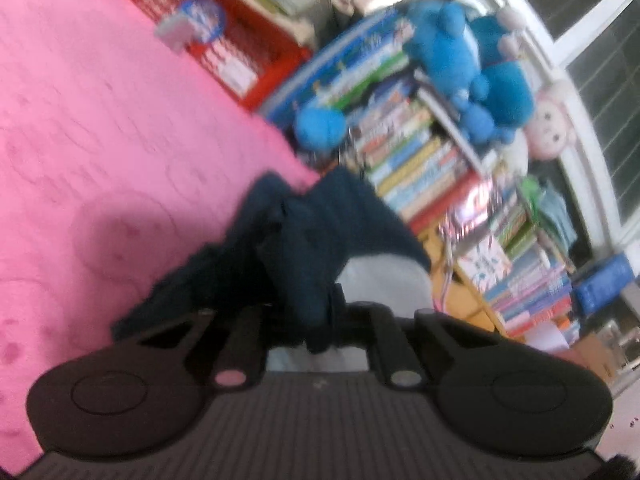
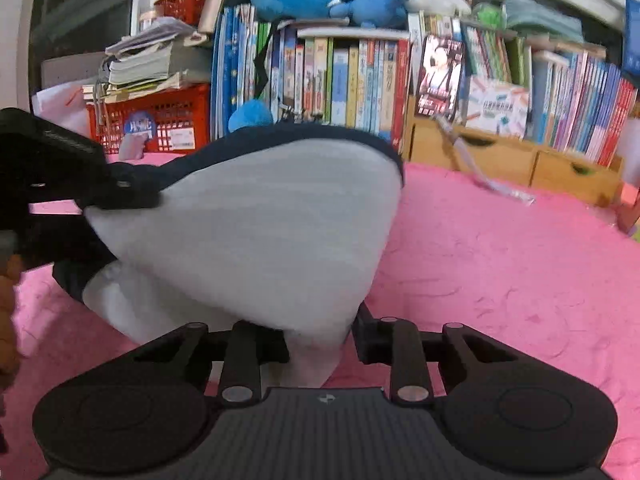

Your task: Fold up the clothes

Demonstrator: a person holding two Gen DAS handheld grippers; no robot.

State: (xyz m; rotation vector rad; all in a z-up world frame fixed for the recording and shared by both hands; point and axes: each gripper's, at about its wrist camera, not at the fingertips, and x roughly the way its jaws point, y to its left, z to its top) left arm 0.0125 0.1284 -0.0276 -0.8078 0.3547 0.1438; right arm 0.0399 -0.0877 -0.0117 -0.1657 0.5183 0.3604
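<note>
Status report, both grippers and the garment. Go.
Left gripper shut on navy-and-grey fabric garment. Right gripper clamped on its grey corner. Garment lifted above pink bedspread. Nothing in the way.

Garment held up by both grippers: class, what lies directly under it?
Under the garment the pink blanket shows, with no other visible item; the patch directly beneath the cloth is covered.

Right of the right claw the fuzzy pink blanket surface lies open, save for a thin clear plastic strip far ahead. Straight ahead hangs the draped white-and-navy garment — it blocks the way. To its left stands the left claw. Beyond, a wall of upright colourful books and a red plastic crate close the far edge.
</note>
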